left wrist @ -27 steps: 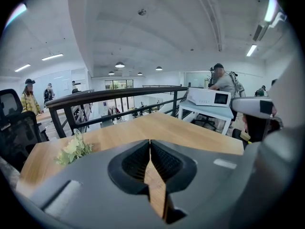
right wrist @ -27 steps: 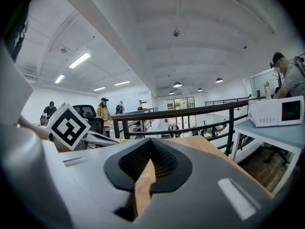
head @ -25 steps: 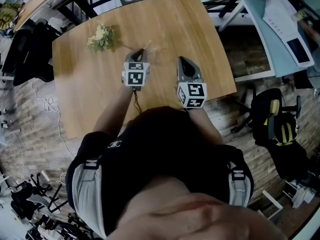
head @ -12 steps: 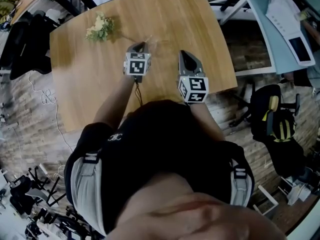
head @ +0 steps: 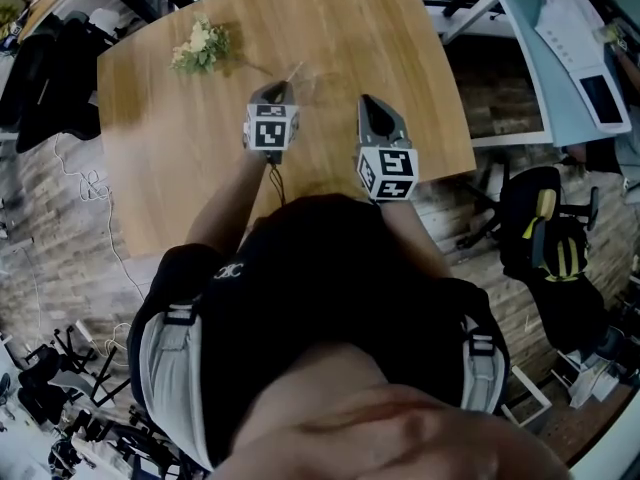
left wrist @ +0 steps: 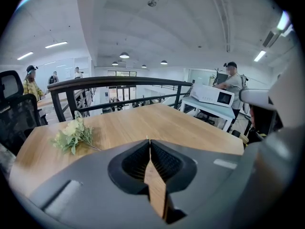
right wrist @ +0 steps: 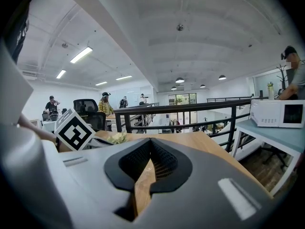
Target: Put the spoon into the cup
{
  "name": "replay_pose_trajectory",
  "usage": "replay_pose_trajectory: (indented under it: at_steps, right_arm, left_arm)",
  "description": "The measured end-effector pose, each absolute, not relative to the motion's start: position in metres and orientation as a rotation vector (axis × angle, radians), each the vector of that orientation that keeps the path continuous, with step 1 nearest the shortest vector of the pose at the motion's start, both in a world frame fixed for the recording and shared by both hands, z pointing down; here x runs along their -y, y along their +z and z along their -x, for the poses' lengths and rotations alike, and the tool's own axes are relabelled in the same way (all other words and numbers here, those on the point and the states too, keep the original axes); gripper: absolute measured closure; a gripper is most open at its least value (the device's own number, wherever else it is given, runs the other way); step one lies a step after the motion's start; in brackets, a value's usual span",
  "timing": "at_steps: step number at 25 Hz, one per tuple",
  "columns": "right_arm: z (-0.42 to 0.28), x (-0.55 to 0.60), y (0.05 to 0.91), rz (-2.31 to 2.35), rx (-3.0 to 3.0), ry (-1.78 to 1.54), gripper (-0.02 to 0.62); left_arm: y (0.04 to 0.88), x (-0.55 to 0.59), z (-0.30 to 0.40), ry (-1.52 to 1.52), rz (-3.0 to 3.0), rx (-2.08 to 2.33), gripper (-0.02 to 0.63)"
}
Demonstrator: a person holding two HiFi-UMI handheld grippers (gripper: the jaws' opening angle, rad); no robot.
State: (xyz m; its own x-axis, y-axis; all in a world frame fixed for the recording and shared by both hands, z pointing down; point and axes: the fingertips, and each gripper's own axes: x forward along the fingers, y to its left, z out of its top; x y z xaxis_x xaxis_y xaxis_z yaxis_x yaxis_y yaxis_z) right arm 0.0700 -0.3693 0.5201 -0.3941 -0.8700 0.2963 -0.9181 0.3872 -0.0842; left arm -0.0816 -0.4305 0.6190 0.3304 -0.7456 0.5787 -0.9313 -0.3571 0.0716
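I see no spoon or cup clearly in any view. In the head view my left gripper [head: 279, 89] and right gripper [head: 367, 101] hover side by side over the near half of the wooden table [head: 170, 158], both pointing away from me. A faint pale glint [head: 298, 72] lies on the wood just past the left tip; I cannot tell what it is. In the left gripper view the left gripper [left wrist: 149, 141] has its jaws pressed together with nothing between them. The right gripper [right wrist: 150, 141] looks the same in its own view.
A small bunch of pale flowers [head: 200, 46] [left wrist: 71, 135] lies at the table's far left. A black railing [left wrist: 124, 82] runs behind the table. A light desk with a white appliance [right wrist: 278, 113] stands to the right, and an office chair [head: 545, 233] sits below it.
The head camera has tilted, so the table, flowers and both grippers sit a little higher in the picture. The grippers keep their place relative to the flowers.
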Motion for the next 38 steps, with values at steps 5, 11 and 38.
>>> replay_pose_trajectory:
  at_steps: [5,11,38]
  right_arm:
    - [-0.066,0.367,0.523,-1.582,2.443,0.351,0.595]
    - [-0.063,0.368,0.524,-1.576,2.444,0.352,0.595]
    - [-0.074,0.370,0.528,-1.597,2.408,0.366,0.595]
  left_arm:
    - [0.617,0.418,0.085,0.644,-2.209,1.475,0.588]
    - [0.620,0.414,0.088,0.649,-2.203,1.470,0.588]
    - [0.646,0.424,0.087,0.731,-2.154,1.438,0.588]
